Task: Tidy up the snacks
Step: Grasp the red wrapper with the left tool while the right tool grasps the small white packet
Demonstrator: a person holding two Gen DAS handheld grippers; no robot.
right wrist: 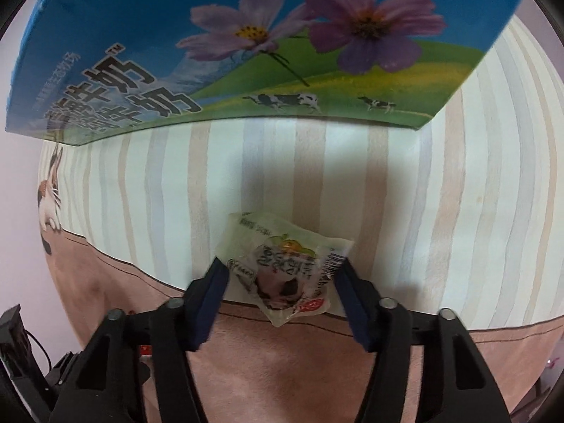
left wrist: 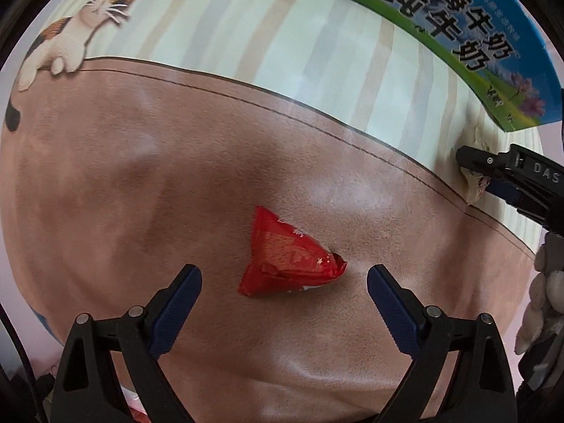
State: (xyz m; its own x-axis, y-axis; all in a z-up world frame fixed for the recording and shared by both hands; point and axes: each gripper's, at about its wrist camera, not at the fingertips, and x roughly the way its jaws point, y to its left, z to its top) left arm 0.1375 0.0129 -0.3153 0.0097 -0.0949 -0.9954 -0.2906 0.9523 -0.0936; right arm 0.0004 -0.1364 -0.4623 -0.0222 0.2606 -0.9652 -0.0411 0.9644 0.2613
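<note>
A red snack packet (left wrist: 287,257) lies on the brown part of the table mat. My left gripper (left wrist: 284,275) is open, its fingers on either side of the packet's near end, not touching it. A pale clear-wrapped snack (right wrist: 283,268) lies on the mat where stripes meet brown. My right gripper (right wrist: 280,275) straddles it with the blue pads (right wrist: 216,282) against its edges. In the left wrist view the right gripper (left wrist: 476,172) shows at the right with the pale snack (left wrist: 474,183) between its fingers.
A blue-and-green milk carton box (right wrist: 246,53) stands at the back of the mat; it also shows in the left wrist view (left wrist: 458,28). The mat (left wrist: 176,141) has a cat print (left wrist: 70,38) at the left. A gloved hand (left wrist: 543,299) is at the right edge.
</note>
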